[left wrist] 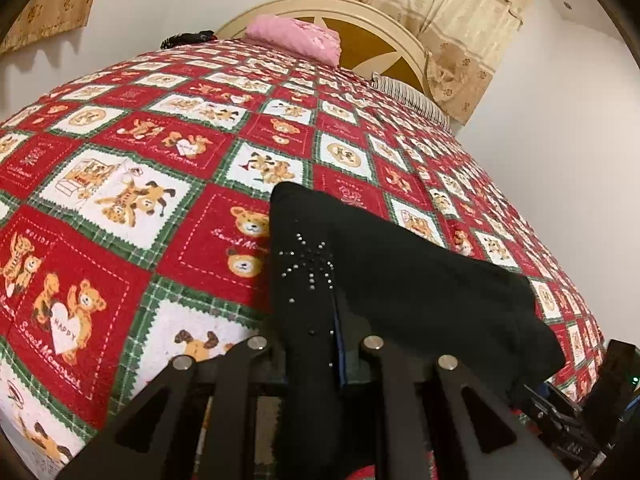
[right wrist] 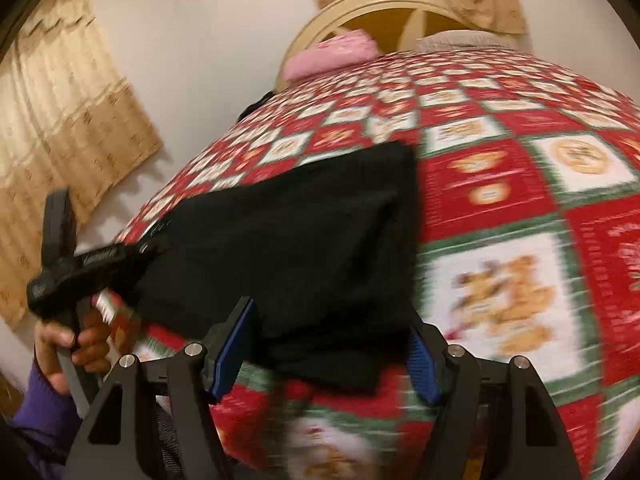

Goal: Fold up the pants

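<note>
Black pants with a small rhinestone pattern lie folded on the red teddy-bear bedspread. My left gripper is shut on the near edge of the pants; the cloth runs between its fingers. In the right wrist view the pants lie as a dark slab ahead. My right gripper is open, its blue pads on either side of the pants' near corner, not closed on it. The left gripper shows at the left of that view, held by a hand.
A pink folded cloth and a striped pillow lie at the head of the bed by the cream headboard. Curtains hang on the white walls. The bedspread extends to the right.
</note>
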